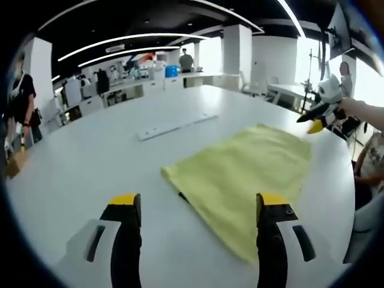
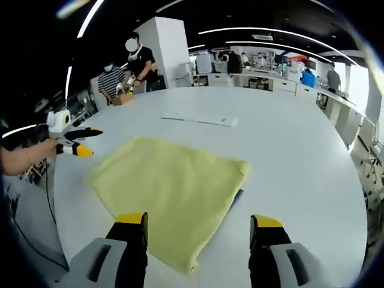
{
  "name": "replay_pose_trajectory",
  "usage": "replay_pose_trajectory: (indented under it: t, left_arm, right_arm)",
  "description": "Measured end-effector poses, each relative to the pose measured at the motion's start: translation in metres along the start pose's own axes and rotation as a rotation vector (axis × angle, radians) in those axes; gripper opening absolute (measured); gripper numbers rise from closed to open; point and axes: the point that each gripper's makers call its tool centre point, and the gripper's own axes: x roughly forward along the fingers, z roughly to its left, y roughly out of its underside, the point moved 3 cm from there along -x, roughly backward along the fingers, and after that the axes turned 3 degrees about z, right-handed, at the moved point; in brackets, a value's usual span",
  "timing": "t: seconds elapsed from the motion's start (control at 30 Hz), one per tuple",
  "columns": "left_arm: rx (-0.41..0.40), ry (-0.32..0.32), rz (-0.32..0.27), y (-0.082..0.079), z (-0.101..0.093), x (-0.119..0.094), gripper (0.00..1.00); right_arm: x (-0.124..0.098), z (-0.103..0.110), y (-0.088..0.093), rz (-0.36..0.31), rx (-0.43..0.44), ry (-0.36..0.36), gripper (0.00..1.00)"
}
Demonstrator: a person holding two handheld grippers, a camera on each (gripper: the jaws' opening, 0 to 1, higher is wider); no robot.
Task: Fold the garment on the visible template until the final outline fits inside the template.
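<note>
A yellow garment [image 1: 246,171] lies flat, folded to a rough rectangle, on the white table [image 1: 90,162]. A thin dark edge [image 1: 182,195] peeks out from under its near corner; I cannot tell if it is the template. My left gripper [image 1: 199,204] hovers open above the table at that corner, nothing between its jaws. The right gripper [image 1: 318,123], held by a hand, hangs past the cloth's far side. In the right gripper view the garment [image 2: 171,186] spreads in front of my open right gripper [image 2: 198,221], the dark edge [image 2: 238,198] shows at its right border, and the left gripper [image 2: 78,141] hovers off its left corner.
A white strip [image 1: 177,127] lies on the table beyond the cloth, also seen as the strip [image 2: 201,120] in the right gripper view. Two people [image 2: 129,66] stand by a cardboard box [image 2: 123,99] at the table's far edge. Desks and pillars fill the background.
</note>
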Motion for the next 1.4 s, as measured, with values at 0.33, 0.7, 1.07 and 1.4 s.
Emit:
replay_pose_trajectory:
  t: [0.33, 0.7, 1.07, 1.4]
  left_arm:
    - [-0.039, 0.021, 0.014, 0.024, -0.012, -0.008, 0.61]
    - [-0.078, 0.071, 0.061, 0.050, -0.026, -0.008, 0.39]
    - [-0.138, 0.120, 0.077, 0.069, -0.038, -0.010, 0.29]
    - [-0.184, 0.155, 0.104, 0.078, -0.046, -0.010, 0.04]
  right_arm:
    - [-0.001, 0.004, 0.021, 0.011, 0.045, 0.019, 0.46]
    - [0.000, 0.013, 0.047, 0.046, 0.087, -0.014, 0.34]
    - [-0.003, 0.019, 0.059, 0.055, 0.091, -0.023, 0.13]
    - [-0.004, 0.013, 0.065, 0.067, 0.079, 0.002, 0.00]
